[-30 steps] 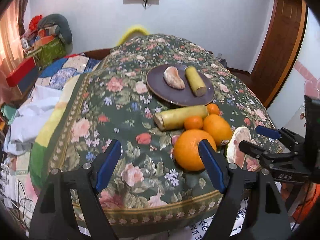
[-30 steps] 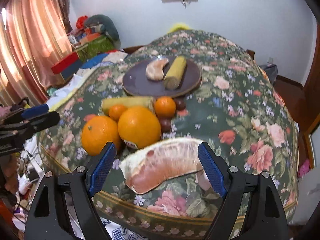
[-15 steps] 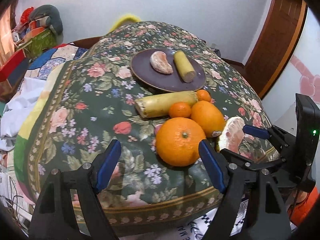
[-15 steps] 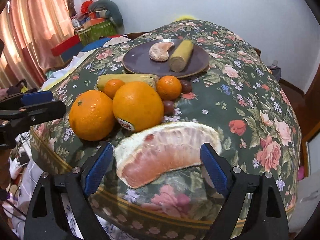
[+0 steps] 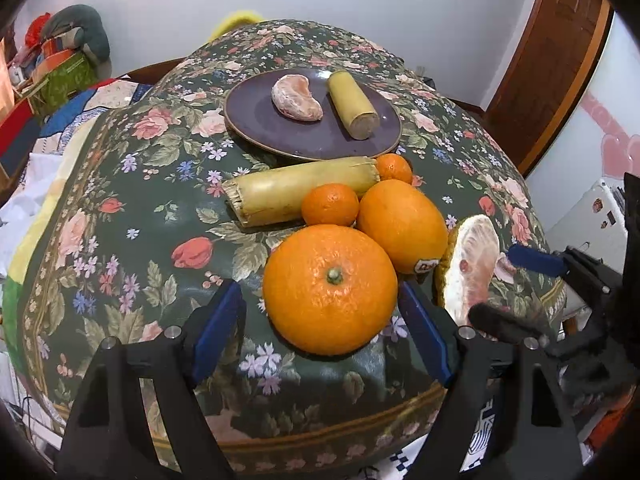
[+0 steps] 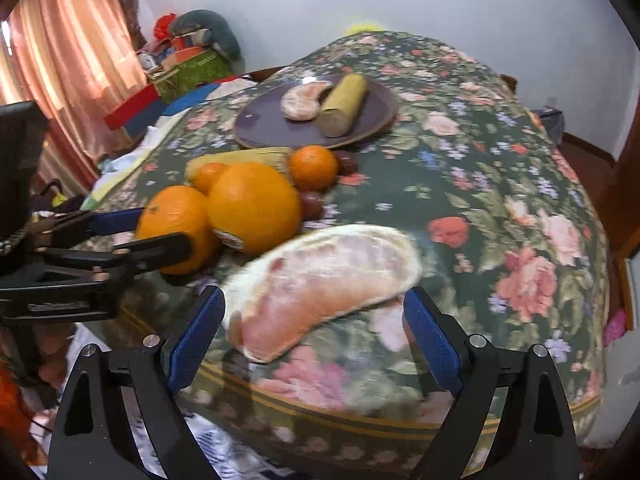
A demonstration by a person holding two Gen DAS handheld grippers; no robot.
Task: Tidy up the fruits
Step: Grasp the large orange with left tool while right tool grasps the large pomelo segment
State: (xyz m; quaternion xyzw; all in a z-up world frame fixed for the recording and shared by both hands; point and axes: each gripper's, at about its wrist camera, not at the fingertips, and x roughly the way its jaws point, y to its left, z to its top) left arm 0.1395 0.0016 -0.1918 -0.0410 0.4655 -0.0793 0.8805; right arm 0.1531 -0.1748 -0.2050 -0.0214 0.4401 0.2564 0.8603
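Observation:
My left gripper (image 5: 320,320) is open, its blue fingers on either side of a big orange (image 5: 330,288) near the table's front edge. My right gripper (image 6: 314,320) is open around a large peeled pomelo segment (image 6: 320,280), which also shows in the left wrist view (image 5: 472,268). A second big orange with a sticker (image 5: 402,226), two small tangerines (image 5: 330,204) and a yellow sugarcane piece (image 5: 300,190) lie behind. A purple plate (image 5: 280,128) holds a pomelo segment (image 5: 296,98) and a short cane piece (image 5: 354,104).
The round table has a green floral cloth (image 5: 120,200). Dark grapes (image 6: 312,202) lie right of the oranges. A bed with clutter and boxes (image 5: 56,76) stands at the left, a wooden door (image 5: 552,52) at the right.
Both grippers have moved forward and lower. The left now brackets the front orange; the right now brackets the pomelo segment. No fruit has moved.

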